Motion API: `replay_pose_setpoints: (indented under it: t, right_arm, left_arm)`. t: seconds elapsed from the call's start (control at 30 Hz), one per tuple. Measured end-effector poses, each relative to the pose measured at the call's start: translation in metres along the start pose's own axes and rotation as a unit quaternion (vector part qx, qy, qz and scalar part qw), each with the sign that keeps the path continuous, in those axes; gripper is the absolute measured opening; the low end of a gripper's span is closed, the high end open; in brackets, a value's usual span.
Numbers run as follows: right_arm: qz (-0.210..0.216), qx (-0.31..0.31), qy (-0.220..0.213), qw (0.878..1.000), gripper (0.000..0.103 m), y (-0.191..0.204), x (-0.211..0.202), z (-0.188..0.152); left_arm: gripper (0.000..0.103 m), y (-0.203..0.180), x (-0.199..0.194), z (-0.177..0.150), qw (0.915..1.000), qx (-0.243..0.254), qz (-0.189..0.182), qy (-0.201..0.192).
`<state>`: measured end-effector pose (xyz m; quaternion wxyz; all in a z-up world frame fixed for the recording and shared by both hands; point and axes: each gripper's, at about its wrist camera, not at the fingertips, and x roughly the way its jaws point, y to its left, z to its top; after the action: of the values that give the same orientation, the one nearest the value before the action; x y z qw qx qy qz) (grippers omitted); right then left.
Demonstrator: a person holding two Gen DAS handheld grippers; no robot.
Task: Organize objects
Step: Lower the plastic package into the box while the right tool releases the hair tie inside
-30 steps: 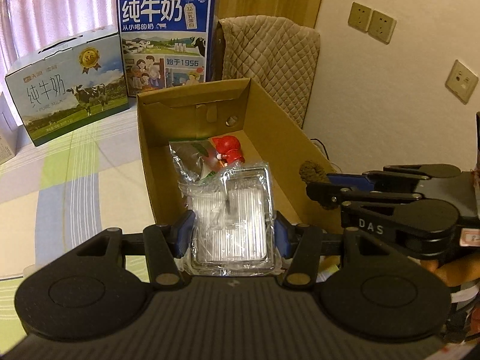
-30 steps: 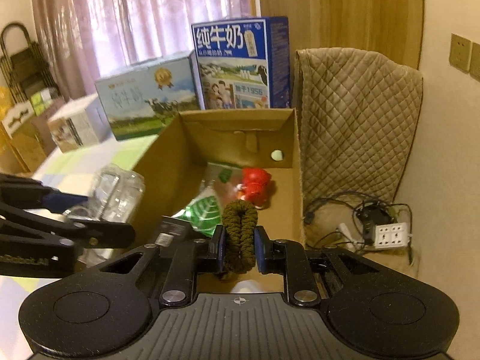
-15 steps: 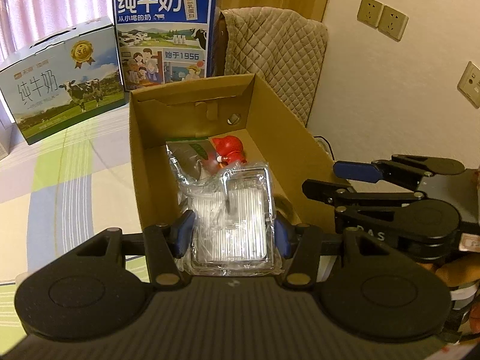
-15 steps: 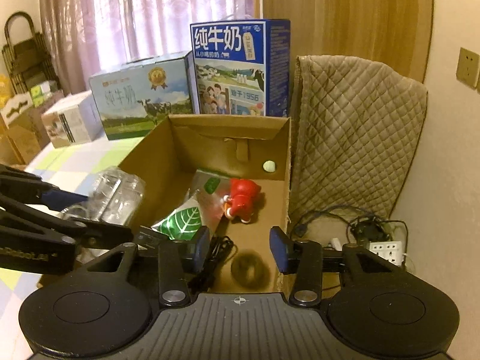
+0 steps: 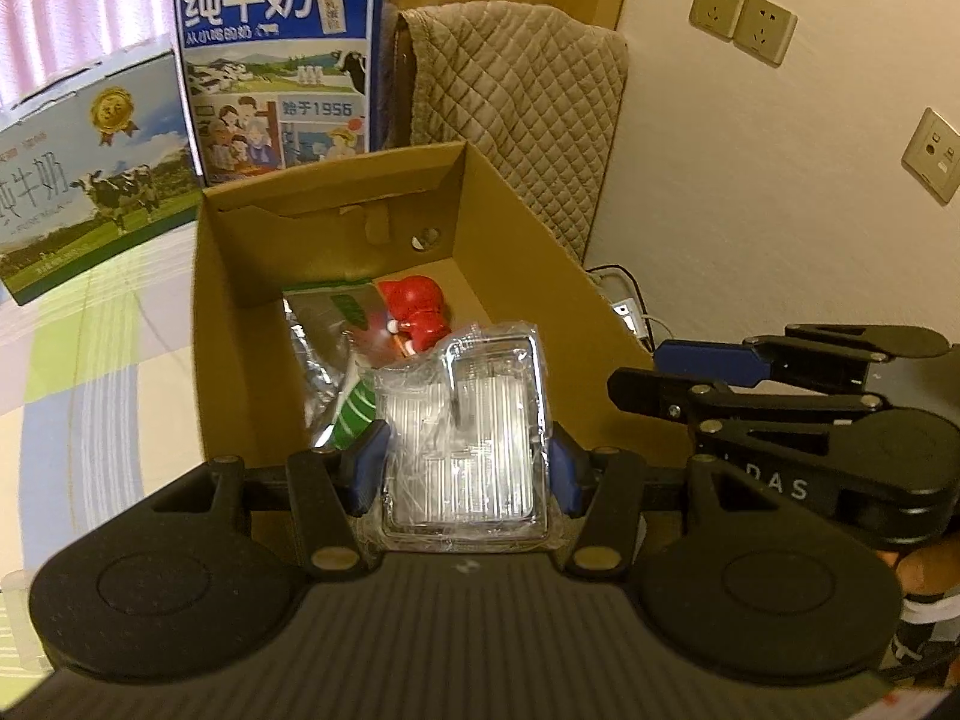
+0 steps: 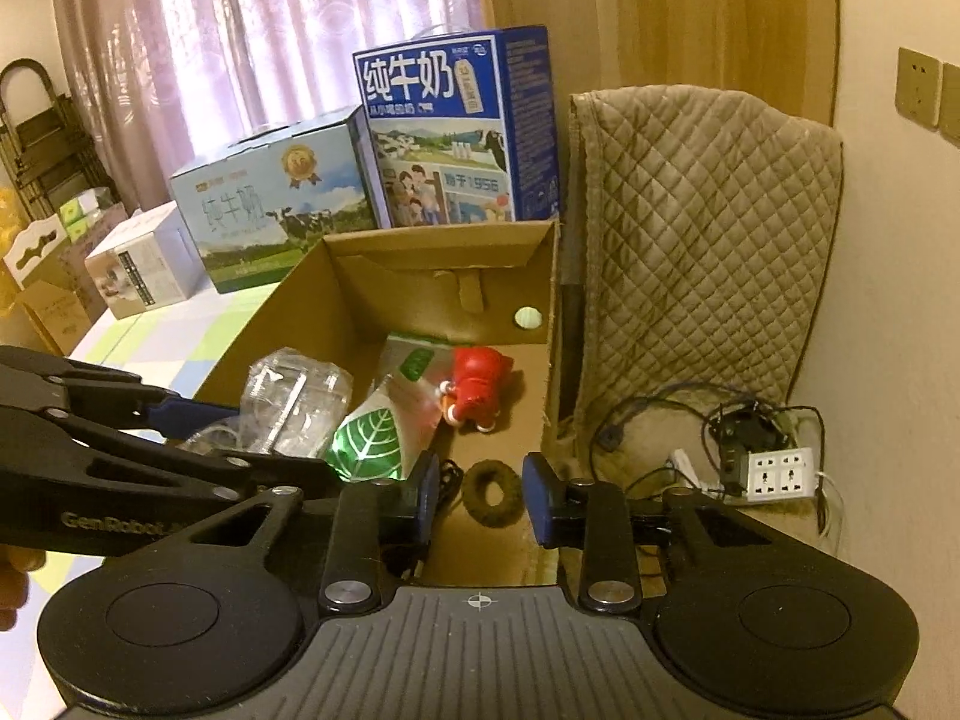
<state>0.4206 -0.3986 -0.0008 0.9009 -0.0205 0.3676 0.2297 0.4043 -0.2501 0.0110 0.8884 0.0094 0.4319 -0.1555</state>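
- left gripper (image 5: 462, 462): jaws closed on a clear plastic package (image 5: 465, 450), one blue pad against each side; package sits upright between the fingers.
- left gripper, seen from the right wrist view (image 6: 198, 432): reaches in from the left, level, fingers pointing right.
- right gripper (image 6: 478, 495): jaws parted, nothing between the pads.
- right gripper, seen from the left wrist view (image 5: 678, 369): enters from the right, fingers pointing left, apart.
- a fingertip (image 6: 12, 594) shows at the left edge, below the left gripper.
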Motion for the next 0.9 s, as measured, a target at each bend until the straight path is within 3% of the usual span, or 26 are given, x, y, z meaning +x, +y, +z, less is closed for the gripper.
replay_pose_setpoints:
  t: [0.4,0.53,0.9]
  right_arm:
    - [-0.003,0.011,0.004,1.0,0.029,-0.008,0.0,-0.002]
    - [0.001,0.012,0.006,1.0,0.029,-0.007,-0.001,-0.004]
    - [0.007,0.014,0.009,1.0,0.029,-0.002,-0.009,-0.007]
  left_arm:
    - [0.051,-0.001,0.036,0.002,0.9997,-0.015,-0.009,0.019]
    - [0.063,0.004,0.032,0.003,0.9997,-0.02,-0.007,0.012]
    - [0.078,0.023,0.004,-0.001,0.9992,-0.039,0.01,0.004]
